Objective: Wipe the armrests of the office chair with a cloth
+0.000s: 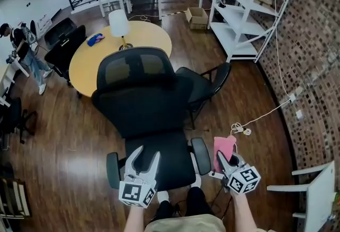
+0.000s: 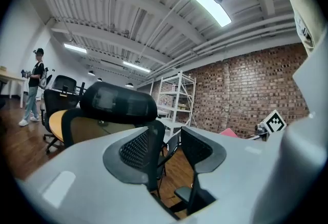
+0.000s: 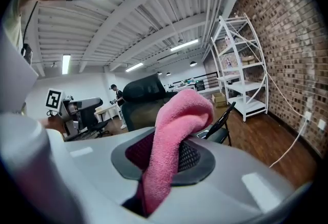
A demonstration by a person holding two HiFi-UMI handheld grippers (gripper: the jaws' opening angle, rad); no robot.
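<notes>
A black mesh office chair (image 1: 146, 114) stands right in front of me, back toward the round table. Its left armrest (image 1: 112, 170) and right armrest (image 1: 201, 155) flank the seat. My left gripper (image 1: 143, 159) hovers open over the seat's left side, nothing between its jaws; its view shows the chair's headrest (image 2: 119, 102). My right gripper (image 1: 225, 162) is shut on a pink cloth (image 1: 223, 150), held just right of the right armrest. In the right gripper view the pink cloth (image 3: 171, 141) sticks up from between the jaws.
A second black chair (image 1: 204, 85) stands behind the office chair on the right. A round yellow table (image 1: 95, 58) with a white lamp (image 1: 119, 24) lies beyond. White shelving (image 1: 244, 8) lines the brick wall. A white cable (image 1: 260, 117) crosses the floor. A person (image 1: 26, 53) stands far left.
</notes>
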